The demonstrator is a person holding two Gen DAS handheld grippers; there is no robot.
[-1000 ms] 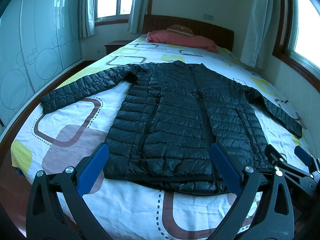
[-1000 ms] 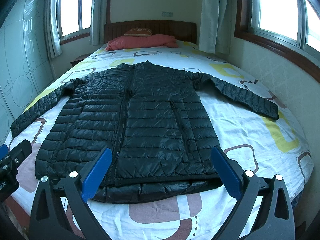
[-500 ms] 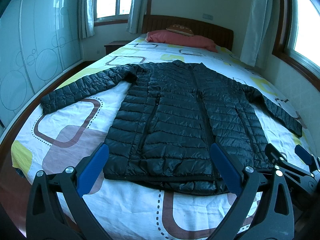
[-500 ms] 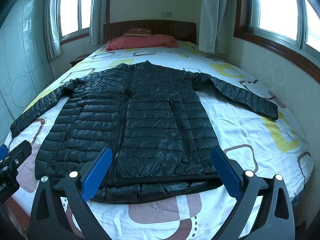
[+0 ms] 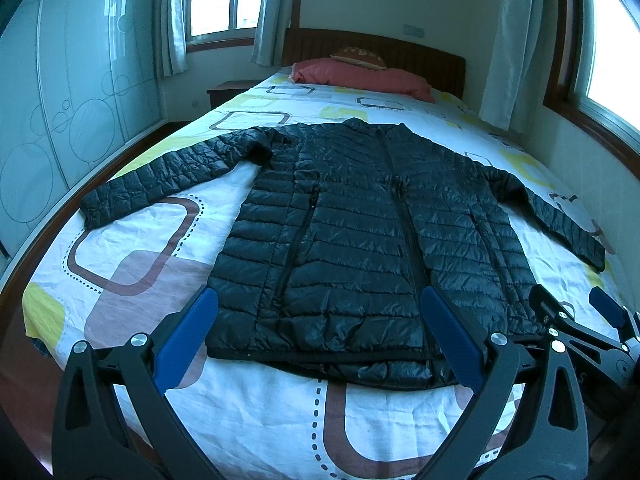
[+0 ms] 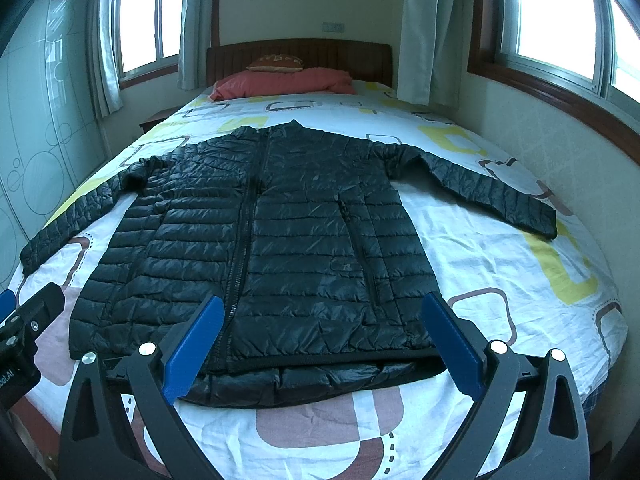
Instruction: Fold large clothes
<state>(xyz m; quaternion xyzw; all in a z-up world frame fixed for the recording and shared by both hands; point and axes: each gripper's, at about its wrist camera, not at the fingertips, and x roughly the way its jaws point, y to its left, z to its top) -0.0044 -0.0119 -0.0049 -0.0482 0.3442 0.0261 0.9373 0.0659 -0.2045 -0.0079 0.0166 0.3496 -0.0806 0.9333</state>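
Observation:
A black quilted puffer jacket (image 5: pixel 360 232) lies flat and zipped on the bed, front up, both sleeves spread outward; it also shows in the right wrist view (image 6: pixel 280 240). My left gripper (image 5: pixel 320 308) is open and empty, hovering just above the jacket's hem at the foot of the bed. My right gripper (image 6: pixel 320 312) is open and empty, also over the hem, to the right of the left one. The right gripper shows in the left wrist view (image 5: pixel 572 312); the left gripper's body shows in the right wrist view (image 6: pixel 24 320).
The bed has a white sheet (image 5: pixel 132 240) with brown and yellow squares. A red pillow (image 5: pixel 360 78) and a brown cushion (image 5: pixel 358 55) lie by the wooden headboard (image 6: pixel 300 56). A patterned wardrobe (image 5: pixel 60 80) stands left; a wall with windows (image 6: pixel 560 112) runs right.

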